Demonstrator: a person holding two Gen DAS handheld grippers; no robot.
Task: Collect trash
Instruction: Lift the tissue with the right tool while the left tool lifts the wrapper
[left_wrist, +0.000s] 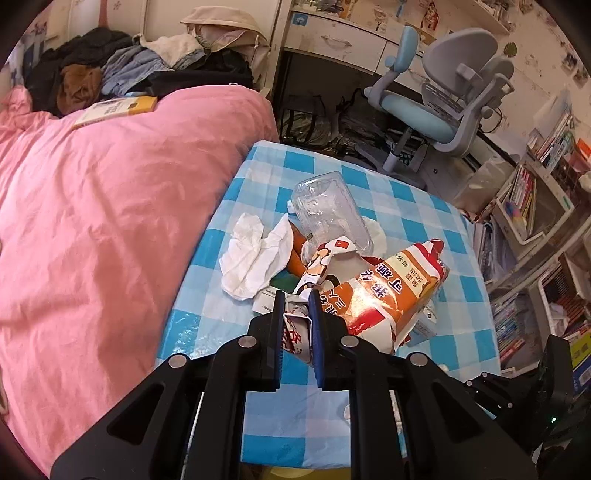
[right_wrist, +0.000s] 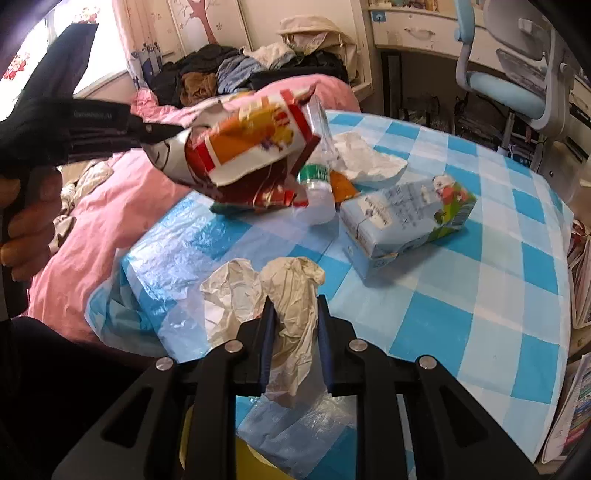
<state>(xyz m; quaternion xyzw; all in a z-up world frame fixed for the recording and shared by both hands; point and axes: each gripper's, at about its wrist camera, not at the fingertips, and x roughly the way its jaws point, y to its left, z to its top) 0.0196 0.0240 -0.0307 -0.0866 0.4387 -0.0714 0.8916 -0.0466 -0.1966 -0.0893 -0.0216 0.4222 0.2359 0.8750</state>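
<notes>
My left gripper (left_wrist: 296, 301) is shut on the crumpled end of an orange and red snack bag (left_wrist: 384, 291) and holds it above the blue checked table (left_wrist: 436, 343). The right wrist view shows that bag (right_wrist: 251, 147) in the air, with the left gripper (right_wrist: 162, 131) at its left end. My right gripper (right_wrist: 293, 306) is shut on a crumpled beige paper wad (right_wrist: 291, 295) at the table's near edge. A clear plastic bottle (left_wrist: 328, 210) with a green label (right_wrist: 314, 173), white tissues (left_wrist: 255, 254) and a light blue carton (right_wrist: 406, 218) lie on the table.
A pink quilt (left_wrist: 110, 221) covers the bed left of the table, with a clothes pile (left_wrist: 129, 70) and a book (left_wrist: 114, 110) at its far end. A grey and blue desk chair (left_wrist: 443, 107) stands behind the table. Bookshelves (left_wrist: 528, 206) line the right. Something yellow (right_wrist: 255, 458) shows below the table edge.
</notes>
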